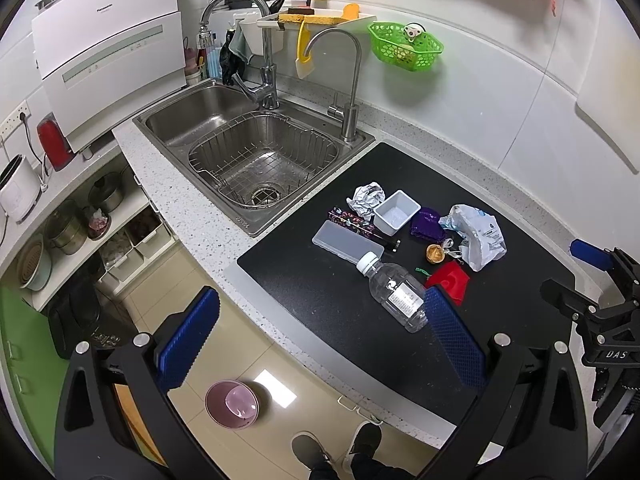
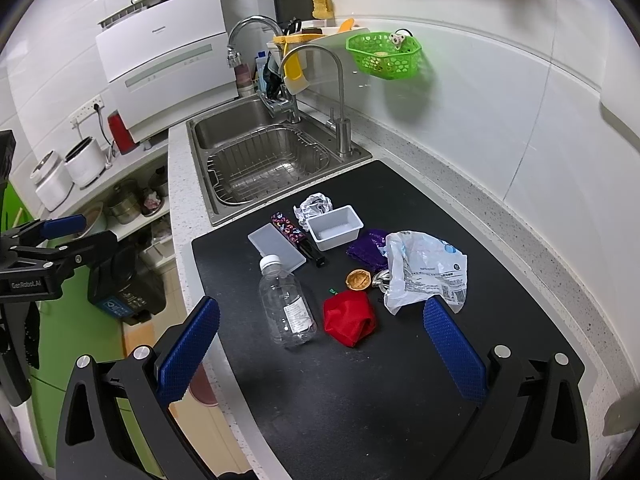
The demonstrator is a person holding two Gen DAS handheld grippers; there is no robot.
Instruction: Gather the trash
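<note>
Both grippers hang with jaws wide apart, holding nothing: the left gripper (image 1: 320, 340) out over the mat's front edge, the right gripper (image 2: 320, 344) above the black mat (image 2: 360, 400). Nearest lies the empty plastic bottle (image 2: 286, 304) on its side, light, slick and crushable, best pinched across the body. Beside it, a soft red cloth (image 2: 350, 318) and a crinkly plastic bag (image 2: 424, 272); the crumpled paper (image 2: 314, 205) looks featherlight, I think. Past the mat sits the steel sink (image 2: 276, 152) in a speckled counter.
</note>
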